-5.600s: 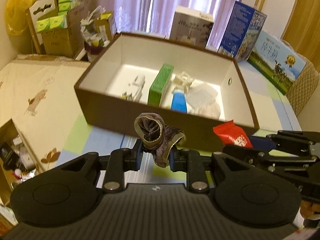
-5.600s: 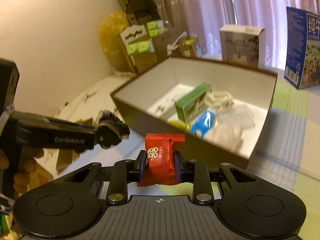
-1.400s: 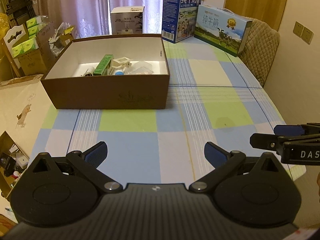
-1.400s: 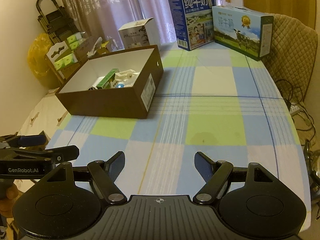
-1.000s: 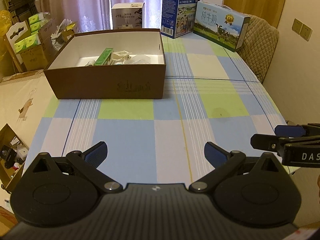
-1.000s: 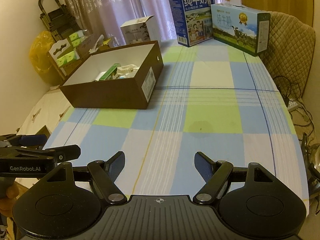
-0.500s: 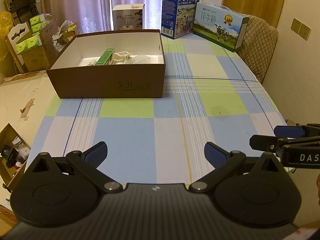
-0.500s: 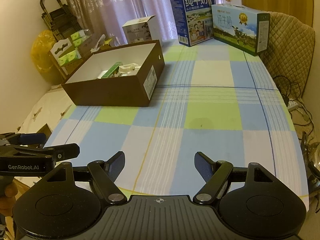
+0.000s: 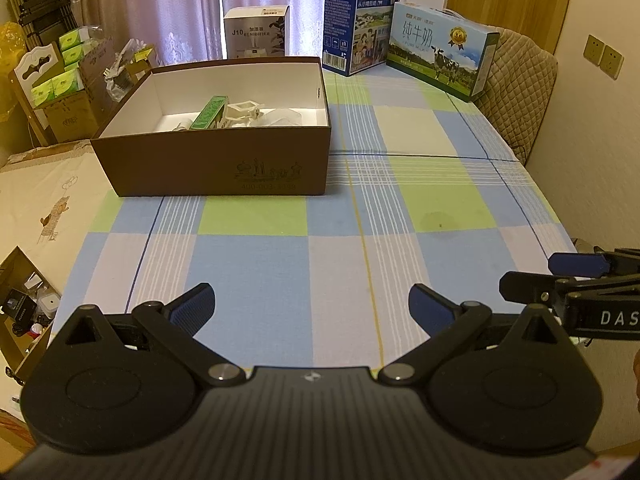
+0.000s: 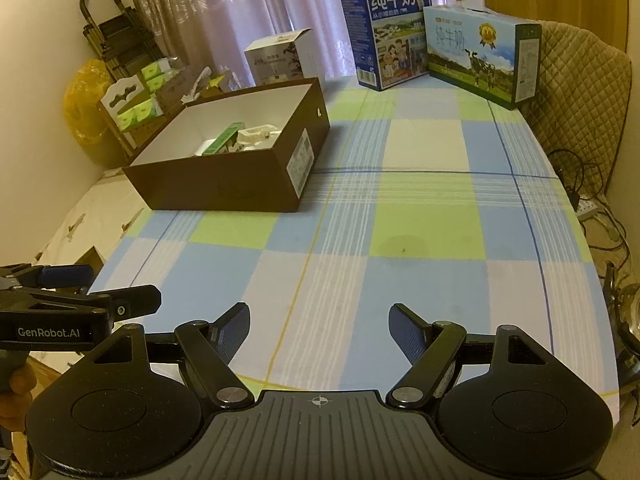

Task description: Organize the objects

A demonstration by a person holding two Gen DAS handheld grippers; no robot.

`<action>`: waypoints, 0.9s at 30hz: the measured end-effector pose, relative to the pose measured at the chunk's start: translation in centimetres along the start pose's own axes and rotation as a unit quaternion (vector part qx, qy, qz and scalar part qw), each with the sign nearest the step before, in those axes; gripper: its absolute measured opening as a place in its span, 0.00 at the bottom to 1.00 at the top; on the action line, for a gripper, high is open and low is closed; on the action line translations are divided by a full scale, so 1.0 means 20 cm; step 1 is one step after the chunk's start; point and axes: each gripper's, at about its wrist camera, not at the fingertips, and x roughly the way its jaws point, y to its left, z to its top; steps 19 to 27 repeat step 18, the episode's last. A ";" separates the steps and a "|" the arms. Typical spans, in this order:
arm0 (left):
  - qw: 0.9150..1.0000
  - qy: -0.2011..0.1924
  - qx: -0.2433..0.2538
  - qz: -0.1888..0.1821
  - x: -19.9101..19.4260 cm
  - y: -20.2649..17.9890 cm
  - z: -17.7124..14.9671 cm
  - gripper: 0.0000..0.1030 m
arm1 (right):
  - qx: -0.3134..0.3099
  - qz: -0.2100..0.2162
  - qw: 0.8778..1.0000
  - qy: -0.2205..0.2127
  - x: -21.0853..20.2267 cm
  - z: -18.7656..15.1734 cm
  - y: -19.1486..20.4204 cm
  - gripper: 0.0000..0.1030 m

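A brown cardboard box (image 9: 216,168) (image 10: 224,184) stands on the far left part of the checked tablecloth (image 9: 320,248). Inside it I see a green carton (image 9: 209,111) (image 10: 224,138) and several white items (image 9: 244,111). My left gripper (image 9: 311,306) hangs open over the near edge of the table, well back from the box, with nothing between its blue pads (image 9: 192,307). My right gripper (image 10: 319,328) is open and empty too, off to the right of the left one. Each gripper's fingers show at the side of the other's view.
Two blue milk cartons (image 9: 362,20) (image 9: 440,50) and a white humidifier box (image 9: 256,32) stand along the far edge. A quilted chair back (image 9: 520,92) is at the far right. Shelves with green packs (image 9: 60,76) and a yellow bag (image 10: 86,100) sit left of the table.
5.6 s ago the left gripper held a dark cloth roll and the right a red packet near the box. Both are now empty, open and drawn back; little has moved in the last second.
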 end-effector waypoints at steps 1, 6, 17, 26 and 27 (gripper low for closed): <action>1.000 0.001 0.000 0.000 0.00 0.00 0.00 0.99 | 0.000 -0.001 1.000 0.000 0.00 0.00 0.00 0.72; 1.000 0.002 0.001 -0.001 0.01 0.00 0.01 0.99 | 0.002 -0.001 1.000 0.002 0.02 0.01 -0.01 0.72; 1.000 0.003 0.002 0.000 0.05 0.01 0.05 0.99 | 0.001 0.000 1.000 0.006 0.07 0.04 0.00 0.72; 1.000 0.003 0.002 0.000 0.06 0.02 0.05 0.99 | 0.001 0.000 1.000 0.006 0.07 0.04 0.00 0.72; 1.000 0.003 0.002 0.000 0.06 0.02 0.05 0.99 | 0.001 0.000 1.000 0.006 0.07 0.04 0.00 0.72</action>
